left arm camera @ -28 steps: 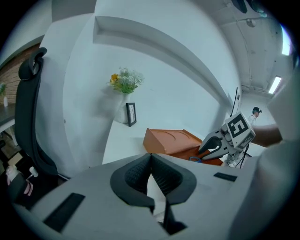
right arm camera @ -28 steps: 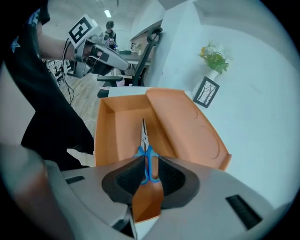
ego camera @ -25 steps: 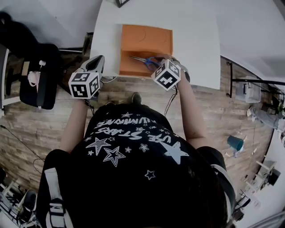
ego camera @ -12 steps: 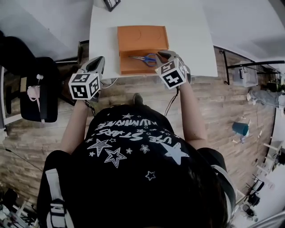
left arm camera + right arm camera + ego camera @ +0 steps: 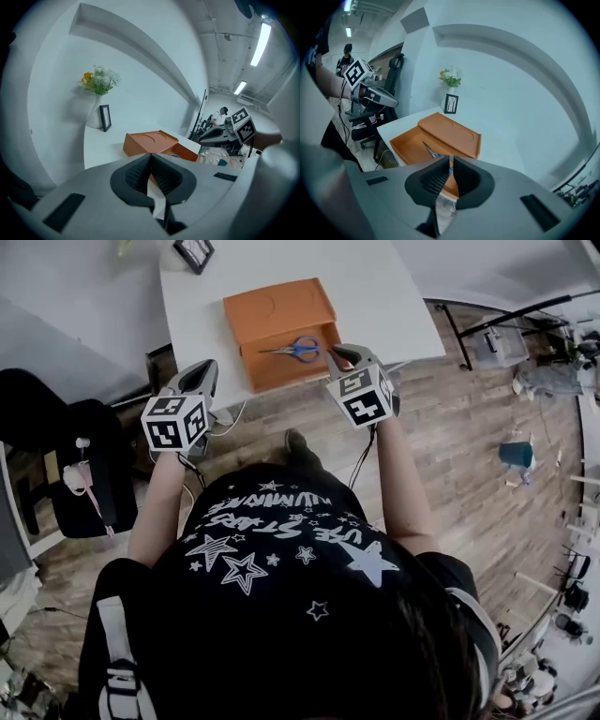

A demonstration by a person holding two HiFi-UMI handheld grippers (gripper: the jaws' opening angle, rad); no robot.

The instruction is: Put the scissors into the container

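Note:
The scissors (image 5: 295, 350), blue-handled, lie flat in the tray half of the orange container (image 5: 272, 310) on the white table (image 5: 375, 296). In the right gripper view a blade of the scissors (image 5: 426, 148) shows on the tray floor of the container (image 5: 454, 131). My right gripper (image 5: 342, 354) hovers at the table's front edge, just right of the tray, shut on nothing (image 5: 451, 159). Off the table's front left corner, my left gripper (image 5: 200, 373) is also shut and empty (image 5: 151, 157). It faces the container (image 5: 150, 143) from the side.
A small picture frame (image 5: 194, 251) and a white vase of flowers (image 5: 96, 101) stand at the table's far left. A black chair (image 5: 70, 456) is on the left over the wooden floor. A teal bucket (image 5: 515, 454) sits on the floor to the right.
My right gripper has drawn back from over the tray to the table's edge, leaving the scissors lying in the container. The left gripper has hardly moved.

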